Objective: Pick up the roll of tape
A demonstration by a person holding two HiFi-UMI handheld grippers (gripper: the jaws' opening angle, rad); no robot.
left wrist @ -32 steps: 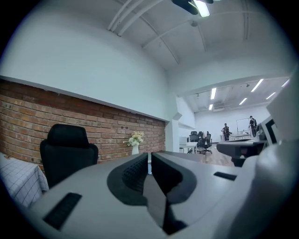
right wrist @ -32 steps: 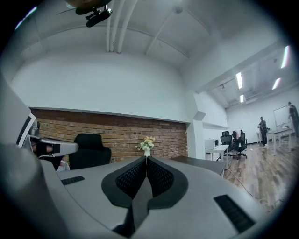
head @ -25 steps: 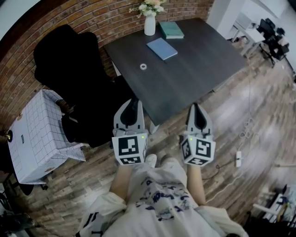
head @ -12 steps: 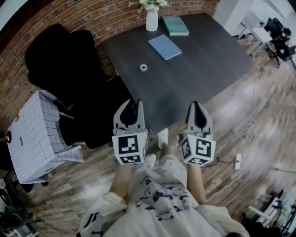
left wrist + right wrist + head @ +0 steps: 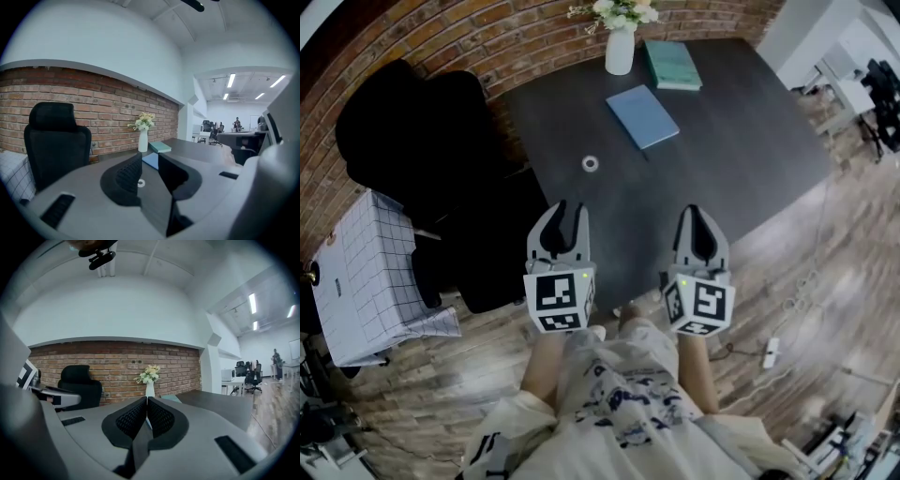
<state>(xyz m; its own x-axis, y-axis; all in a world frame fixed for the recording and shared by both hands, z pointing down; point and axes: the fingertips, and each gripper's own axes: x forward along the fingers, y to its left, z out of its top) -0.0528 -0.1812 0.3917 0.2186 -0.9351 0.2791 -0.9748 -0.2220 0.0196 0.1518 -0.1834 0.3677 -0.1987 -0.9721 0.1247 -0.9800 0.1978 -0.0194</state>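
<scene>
Far beyond the opening, empty left gripper [image 5: 569, 206] lies the tape roll [image 5: 591, 163].

The roll of tape [image 5: 591, 163], a small pale ring, is lying flat on the dark desk [image 5: 722, 169], hole facing up, touching nothing else.

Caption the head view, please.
Left gripper, empty jaws just opening, and shut right gripper hover short of the roll of tape on the table.

Left gripper [image 5: 565, 212], right gripper [image 5: 698, 216] closer to table [image 5: 741, 131]; left jaws opening, empty.
</scene>
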